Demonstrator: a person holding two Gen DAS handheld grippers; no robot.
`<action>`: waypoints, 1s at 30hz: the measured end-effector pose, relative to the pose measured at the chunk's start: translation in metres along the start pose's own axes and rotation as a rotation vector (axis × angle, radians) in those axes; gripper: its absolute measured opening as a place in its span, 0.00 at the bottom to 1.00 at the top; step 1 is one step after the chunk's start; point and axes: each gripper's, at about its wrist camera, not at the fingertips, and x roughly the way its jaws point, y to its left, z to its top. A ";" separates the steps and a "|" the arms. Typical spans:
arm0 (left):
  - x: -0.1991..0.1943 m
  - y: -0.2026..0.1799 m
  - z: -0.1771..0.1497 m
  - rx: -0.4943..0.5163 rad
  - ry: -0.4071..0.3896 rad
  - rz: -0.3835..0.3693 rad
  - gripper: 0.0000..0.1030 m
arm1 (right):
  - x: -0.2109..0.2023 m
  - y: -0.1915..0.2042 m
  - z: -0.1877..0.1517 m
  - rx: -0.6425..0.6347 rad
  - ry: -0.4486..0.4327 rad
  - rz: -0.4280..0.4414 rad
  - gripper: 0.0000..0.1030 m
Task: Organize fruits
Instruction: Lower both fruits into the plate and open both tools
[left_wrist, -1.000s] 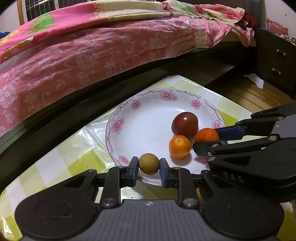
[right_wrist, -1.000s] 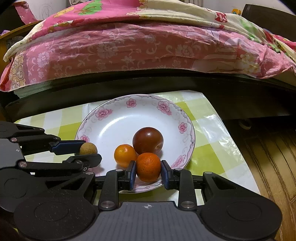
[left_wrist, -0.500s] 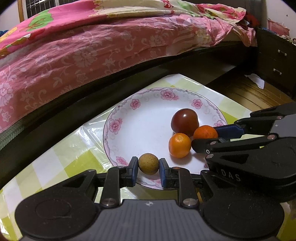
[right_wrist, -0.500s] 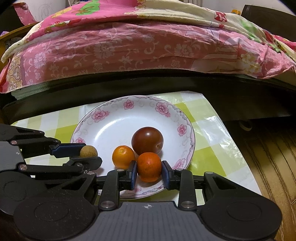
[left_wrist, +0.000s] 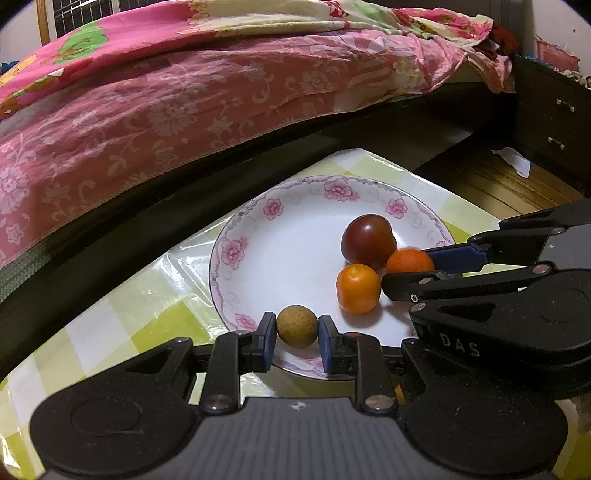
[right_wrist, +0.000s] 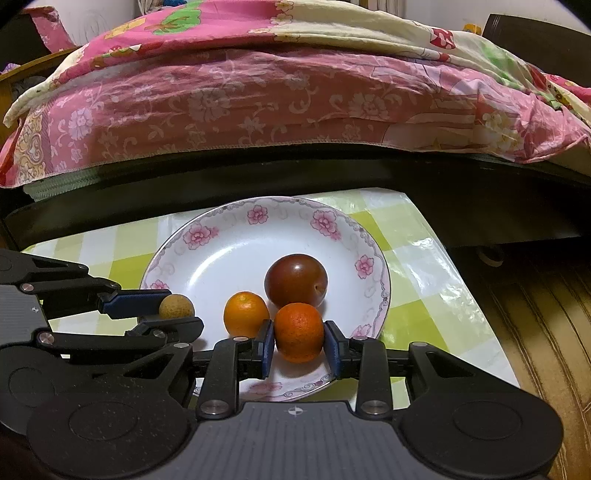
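Note:
A white plate with pink flowers (left_wrist: 295, 221) (right_wrist: 229, 236) stands on the green-checked table. On it lie a dark red plum (left_wrist: 368, 236) (right_wrist: 296, 278) and a small orange (left_wrist: 357, 288) (right_wrist: 245, 314). My left gripper (left_wrist: 296, 338) is shut on a small tan longan (left_wrist: 296, 325) (right_wrist: 176, 307) over the plate's near rim. My right gripper (right_wrist: 299, 341) is shut on a darker orange (right_wrist: 298, 331) (left_wrist: 409, 260) over the plate, beside the plum. The two grippers are side by side.
A bed with a pink floral blanket (left_wrist: 184, 103) (right_wrist: 295, 96) runs along the table's far side above a dark frame. A dark drawer cabinet (left_wrist: 550, 122) and wooden floor (right_wrist: 546, 332) lie to the right. The table edge (right_wrist: 480, 317) is near the plate's right side.
Both grippers keep their fruits and have drawn slightly forward over the plate; the held orange now sits closer to the plum.

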 end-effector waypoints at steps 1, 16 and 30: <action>0.000 0.000 0.000 -0.002 -0.001 0.000 0.31 | 0.000 0.000 0.000 -0.001 -0.002 -0.001 0.28; -0.004 -0.002 0.001 0.021 -0.018 0.005 0.40 | -0.009 -0.002 0.004 0.022 -0.043 0.025 0.39; -0.019 0.020 0.005 -0.051 -0.041 0.016 0.40 | -0.018 -0.008 0.005 0.046 -0.069 0.025 0.39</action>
